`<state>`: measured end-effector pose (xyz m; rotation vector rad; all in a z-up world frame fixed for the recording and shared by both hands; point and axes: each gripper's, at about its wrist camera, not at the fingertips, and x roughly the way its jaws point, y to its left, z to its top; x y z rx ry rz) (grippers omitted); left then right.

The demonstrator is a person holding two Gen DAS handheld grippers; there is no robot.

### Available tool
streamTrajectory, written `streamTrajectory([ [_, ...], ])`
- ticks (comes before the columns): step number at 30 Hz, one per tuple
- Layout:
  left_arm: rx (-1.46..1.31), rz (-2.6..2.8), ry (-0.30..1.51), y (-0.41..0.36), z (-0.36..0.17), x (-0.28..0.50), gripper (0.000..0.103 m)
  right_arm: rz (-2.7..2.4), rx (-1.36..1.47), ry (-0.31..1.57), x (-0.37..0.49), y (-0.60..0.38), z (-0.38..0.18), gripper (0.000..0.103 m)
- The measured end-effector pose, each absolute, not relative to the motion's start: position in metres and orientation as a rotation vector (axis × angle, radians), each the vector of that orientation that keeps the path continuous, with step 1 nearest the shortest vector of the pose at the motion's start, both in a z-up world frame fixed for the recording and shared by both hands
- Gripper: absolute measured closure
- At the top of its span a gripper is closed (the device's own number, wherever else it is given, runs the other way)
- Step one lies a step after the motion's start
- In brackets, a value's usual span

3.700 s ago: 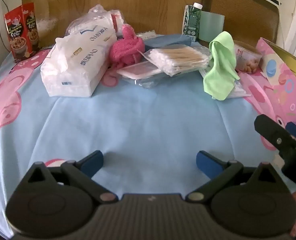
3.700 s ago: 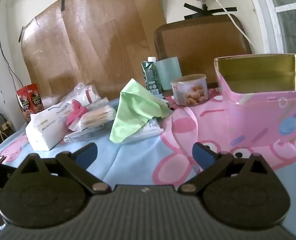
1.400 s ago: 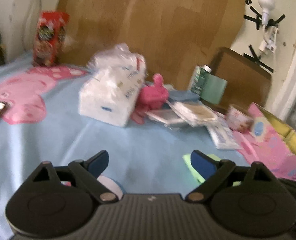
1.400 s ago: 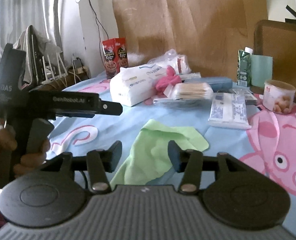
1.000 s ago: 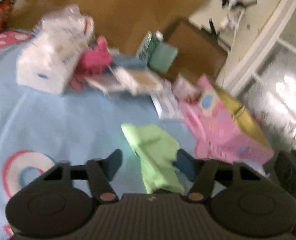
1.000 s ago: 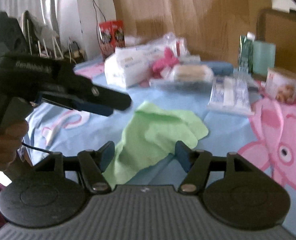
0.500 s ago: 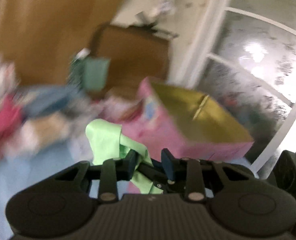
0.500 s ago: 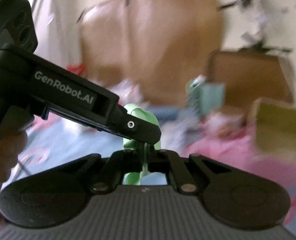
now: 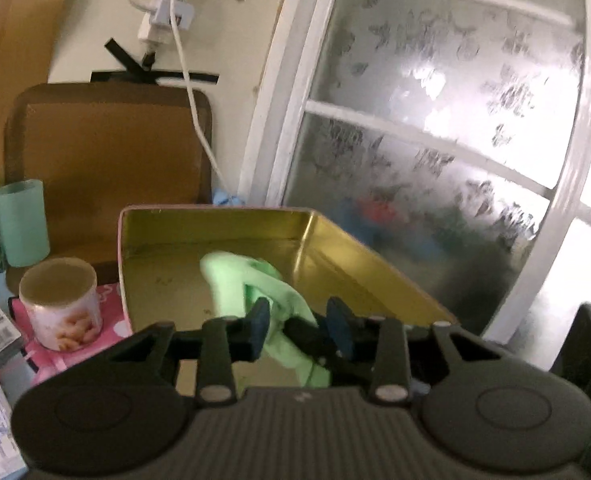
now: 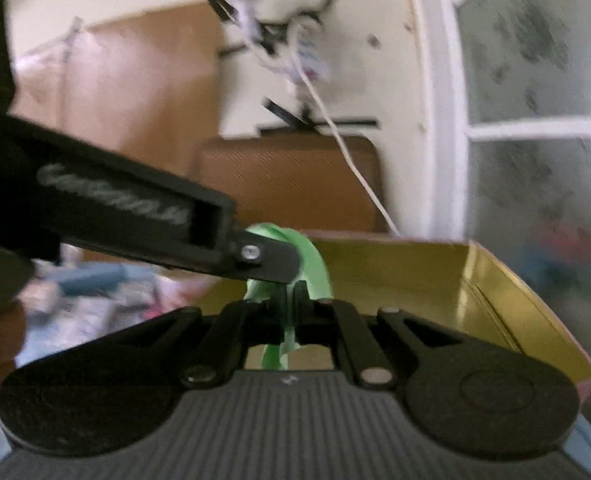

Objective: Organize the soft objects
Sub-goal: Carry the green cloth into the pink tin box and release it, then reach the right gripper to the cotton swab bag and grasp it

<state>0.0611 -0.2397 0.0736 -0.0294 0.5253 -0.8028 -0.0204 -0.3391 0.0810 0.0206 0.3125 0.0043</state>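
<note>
Nearest the camera, the left hand-held gripper is pinching a green cloth between its blue pads, jaws drawn in narrow on the fabric. The right hand-held gripper is clamping another fold of that cloth, its jaws almost together with the fabric running down between them. The cloth is hanging bunched between the two grips, over the near edge of the open pink tin with the gold inside, not yet lying on its bottom.

The two grippers are crowding each other; in the right view the left one is crossing just in front of the right one's fingers. I judge they could knock together or tug the cloth apart unevenly. If one lets go before the other, the cloth is likely to drape over the tin's near wall or slide back onto the worktop instead of dropping in. Both views are blurred, so the exact bite on the fabric is hard to tell.

Left of the tin, a snack tub is standing close by, with packets at the left edge, near enough to be nudged. Farther back are a pale green cup, a brown chair back, a white cable and, on the right, a frosted window.
</note>
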Motion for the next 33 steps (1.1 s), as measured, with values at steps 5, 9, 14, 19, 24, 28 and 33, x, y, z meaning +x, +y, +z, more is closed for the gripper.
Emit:
streamTrajectory([
  [5, -0.052, -0.749, 0.527, -0.212, 0.069, 0.060, 0.038, -0.077, 0.122, 0.345, -0.021, -0.355, 0.068, 0.038],
  [9, -0.098, -0.747, 0.504, -0.161, 0.073, 0.048, 0.037, -0.081, 0.234, 0.277, -0.028, -0.356, 0.074, 0.037],
  [14, -0.107, -0.669, 0.461, -0.082, 0.062, 0.022, 0.036, 0.023, 0.214, 0.173, -0.038, -0.324, 0.089, 0.037],
  [19, -0.155, -0.487, 0.485, -0.001, 0.041, 0.006, 0.036, 0.234, 0.144, 0.249, -0.023, -0.261, 0.082, 0.037],
  [24, -0.217, -0.275, 0.526, 0.068, 0.014, 0.001, 0.036, 0.416, 0.135, 0.389, 0.009, -0.205, 0.071, 0.037],
  [28, -0.328, -0.208, 0.539, 0.104, 0.006, 0.001, 0.037, 0.483, 0.196, 0.457, 0.035, -0.175, 0.066, 0.038],
  [33, -0.417, -0.221, 0.528, 0.118, 0.003, 0.007, 0.037, 0.465, 0.296, 0.566, 0.072, -0.155, 0.058, 0.039],
])
